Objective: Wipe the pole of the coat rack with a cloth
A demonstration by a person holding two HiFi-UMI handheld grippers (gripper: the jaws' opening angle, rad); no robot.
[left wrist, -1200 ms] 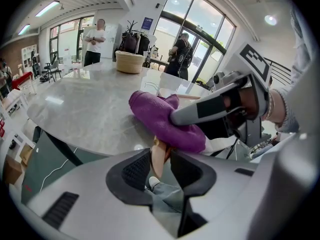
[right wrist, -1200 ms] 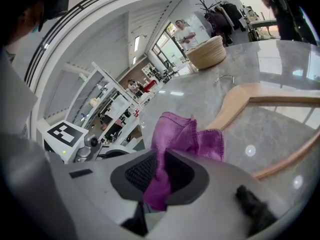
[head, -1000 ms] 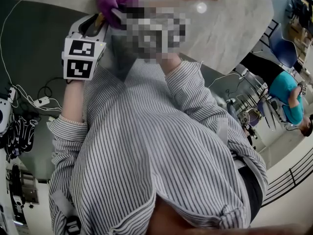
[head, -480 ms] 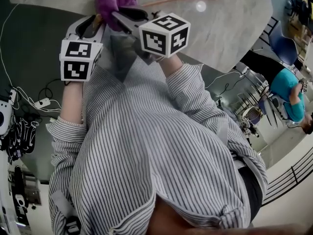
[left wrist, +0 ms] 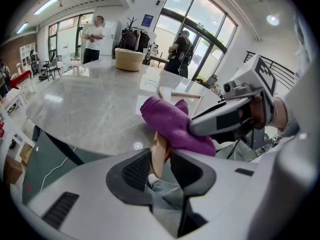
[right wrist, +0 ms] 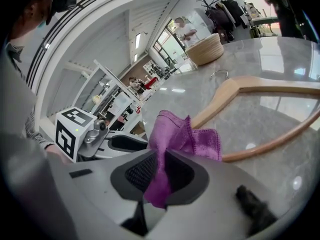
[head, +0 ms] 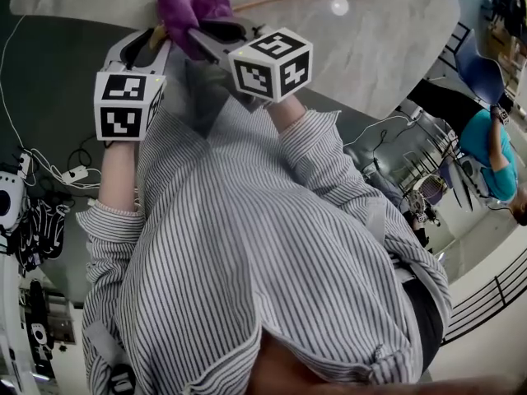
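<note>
Cloth (right wrist: 182,136) shift: hardly any since the earlier frame.
Cloth look: purple, bunched over the wooden hanger (right wrist: 260,85).
Right gripper (right wrist: 159,170): pinching cloth.
Left gripper (left wrist: 161,160): clamped on hanger.

Both forearms extend forward from the torso, with the two grippers close together. The left gripper (left wrist: 161,160) has its fingers clamped on one end of the wooden hanger (right wrist: 260,84). The right gripper (right wrist: 159,173), angled toward the left one, has its fingers closed on a fold of the purple cloth (right wrist: 186,136).
</note>
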